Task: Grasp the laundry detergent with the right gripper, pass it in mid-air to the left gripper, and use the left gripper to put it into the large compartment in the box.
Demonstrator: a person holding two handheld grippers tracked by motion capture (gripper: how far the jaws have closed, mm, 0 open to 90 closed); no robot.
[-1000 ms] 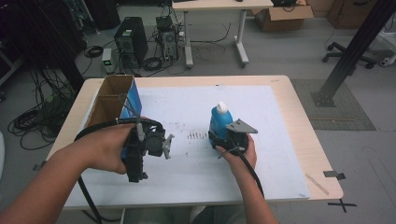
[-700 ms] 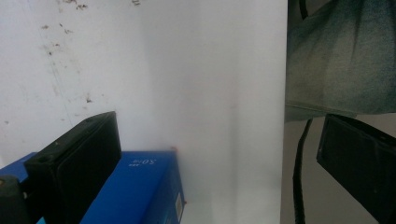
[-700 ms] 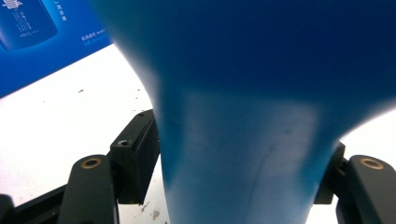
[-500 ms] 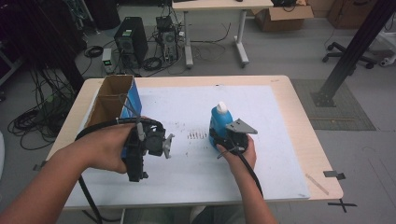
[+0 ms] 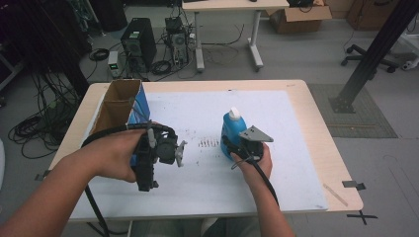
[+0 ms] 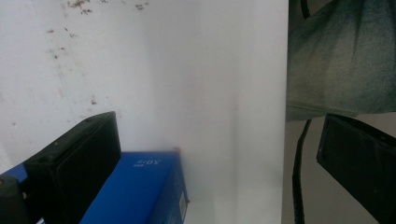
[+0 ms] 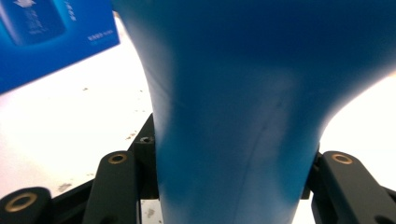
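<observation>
A pale wooden bench [image 5: 316, 123] stands on a grey floor, most of its top covered by a white sheet [image 5: 197, 118] speckled with dark crumbs near the middle. Behind it are computer towers [image 5: 136, 44], coils of cable, a second desk and a cardboard carton [image 5: 301, 10].

On the sheet stands a glossy blue plastic bottle [image 5: 231, 132] with a white cap — upright, right of centre. In the right gripper view its smooth body narrows between the black jaws, and the right gripper [image 5: 236, 148] has just been closing its fingers; they now press on the bottle from both sides.

At the bench's left edge lies an open box [image 5: 121, 106] — blue outside, bare brown card inside, apparently empty, though its depths are in shadow. The left gripper [image 5: 179, 154] hangs just beside it above the sheet, fingers spread apart with nothing between them; the box's blue corner shows by one finger [image 6: 79, 158].
</observation>
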